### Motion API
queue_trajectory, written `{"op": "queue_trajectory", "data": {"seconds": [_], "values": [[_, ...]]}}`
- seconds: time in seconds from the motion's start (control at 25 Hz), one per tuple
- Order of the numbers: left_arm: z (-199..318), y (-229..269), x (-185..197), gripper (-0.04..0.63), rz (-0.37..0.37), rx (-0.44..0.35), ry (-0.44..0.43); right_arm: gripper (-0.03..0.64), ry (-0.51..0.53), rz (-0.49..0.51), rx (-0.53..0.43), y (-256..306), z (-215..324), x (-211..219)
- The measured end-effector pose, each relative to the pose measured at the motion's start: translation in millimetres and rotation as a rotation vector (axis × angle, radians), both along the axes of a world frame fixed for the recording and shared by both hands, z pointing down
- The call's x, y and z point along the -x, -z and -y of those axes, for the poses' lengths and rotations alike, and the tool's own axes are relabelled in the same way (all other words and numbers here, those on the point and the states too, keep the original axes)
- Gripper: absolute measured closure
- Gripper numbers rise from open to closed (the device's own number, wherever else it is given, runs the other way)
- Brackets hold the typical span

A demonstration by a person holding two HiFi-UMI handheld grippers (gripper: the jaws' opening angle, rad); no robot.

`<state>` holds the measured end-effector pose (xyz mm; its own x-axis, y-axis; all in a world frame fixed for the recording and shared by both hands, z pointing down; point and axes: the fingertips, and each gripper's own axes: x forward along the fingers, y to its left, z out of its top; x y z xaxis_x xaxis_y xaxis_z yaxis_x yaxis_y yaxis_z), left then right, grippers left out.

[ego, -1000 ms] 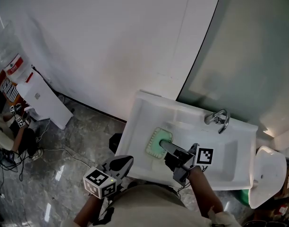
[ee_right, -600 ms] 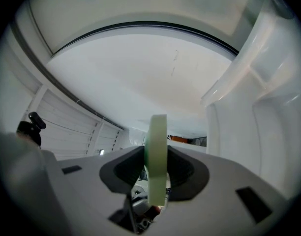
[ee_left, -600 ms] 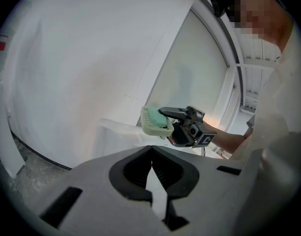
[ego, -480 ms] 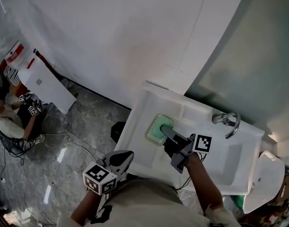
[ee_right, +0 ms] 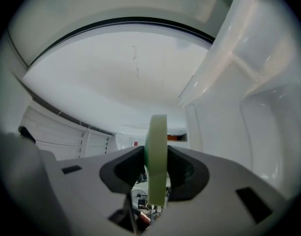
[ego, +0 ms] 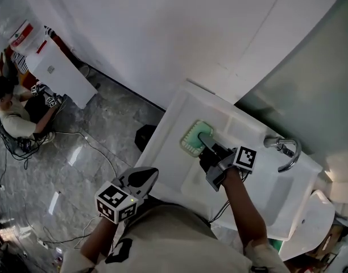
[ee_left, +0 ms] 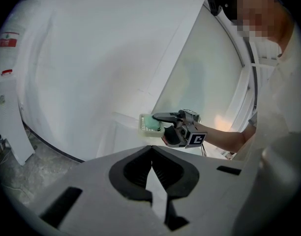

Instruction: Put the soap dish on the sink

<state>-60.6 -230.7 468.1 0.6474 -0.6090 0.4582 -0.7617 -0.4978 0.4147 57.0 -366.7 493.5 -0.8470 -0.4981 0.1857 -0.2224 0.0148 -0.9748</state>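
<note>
While the soap dish (ego: 192, 141) sits clamped in the right tongs (ego: 203, 143), the task reads as part-done: brought to the sink (ego: 173, 117), not yet released.

Item 1, soap dish: pale green, slotted, flat in the head view and edge-on between the jaws in the right gripper view. It is over the sink's flat ledge, toward 9 o'clock of the faucet (ego: 285, 151). Whether its underside touches the ledge cannot be told.

Item 2, right tongs: partly closed, both pads pressing the dish's rim.

Item 3, left tongs (ego: 146, 175): jaws together, nothing between them, held well apart at 7 o'clock of the dish, off the sink's near edge.

Outstanding, by judgement: settle the dish flat on the ledge, open the right tongs, draw them clear without dragging it.
</note>
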Motion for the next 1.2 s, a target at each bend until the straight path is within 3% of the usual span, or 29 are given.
{"op": "queue_trajectory", "data": {"seconds": [0.12, 0.4, 0.72, 1.2], "values": [[-3.8, -1.8, 0.7, 0.575, 0.005, 0.004, 0.029, 0.489, 0.019, -0.003, -0.017, -9.2, 1.2, -0.2], [-10.1, -1.7, 3.1, 0.575, 0.002, -0.004, 0.052, 0.489, 0.015, -0.133, 0.011, -48.6, 9.6, -2.7], [-31.9, -0.2, 7.3, 0.575, 0.002, -0.006, 0.091, 0.489, 0.042, -0.076, -0.011, -72.4, 21.5, 3.3], [-46.4, -4.4, 21.2, 0.575, -0.006, -0.002, 0.145, 0.488, 0.073, -0.190, 0.015, -114.0, 25.2, 8.9]]}}
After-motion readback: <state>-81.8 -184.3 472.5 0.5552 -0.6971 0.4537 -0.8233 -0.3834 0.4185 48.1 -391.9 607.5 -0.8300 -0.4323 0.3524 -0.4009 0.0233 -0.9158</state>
